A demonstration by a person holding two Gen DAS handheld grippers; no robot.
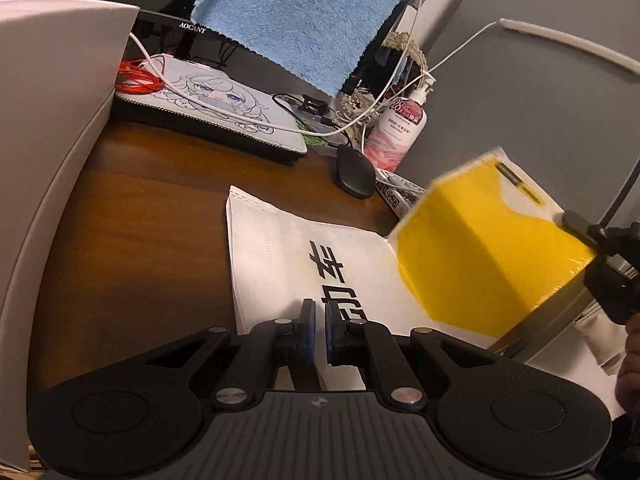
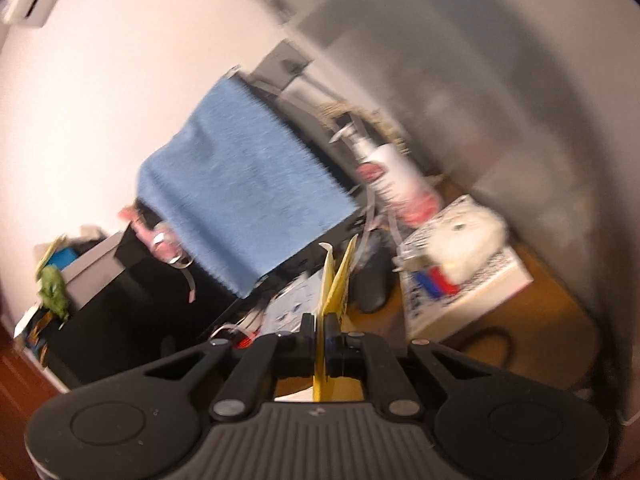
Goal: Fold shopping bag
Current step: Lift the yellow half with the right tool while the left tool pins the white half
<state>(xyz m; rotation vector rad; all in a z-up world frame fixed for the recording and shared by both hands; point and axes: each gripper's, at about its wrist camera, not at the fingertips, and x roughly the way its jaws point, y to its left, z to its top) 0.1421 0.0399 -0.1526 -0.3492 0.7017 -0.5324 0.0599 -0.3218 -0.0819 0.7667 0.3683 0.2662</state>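
Observation:
The shopping bag point(image 1: 280, 248) is white with black characters and lies flat on the brown desk point(image 1: 160, 200). Its right part, yellow on the inner side point(image 1: 480, 248), is lifted and folded up off the desk. My right gripper point(image 2: 320, 322) is shut on that yellow flap point(image 2: 338, 280), which runs edge-on between its fingers; it also shows at the right edge of the left wrist view. My left gripper point(image 1: 320, 320) hovers low over the bag's near edge with its jaws together. I see no fabric raised between them.
A black mouse point(image 1: 354, 174), a pump bottle point(image 1: 400, 128), white cables and a printed pad point(image 1: 208, 108) lie behind the bag. A blue towel point(image 1: 304, 16) hangs over a monitor. A white box point(image 1: 48, 140) stands at the left. The right wrist view is motion-blurred.

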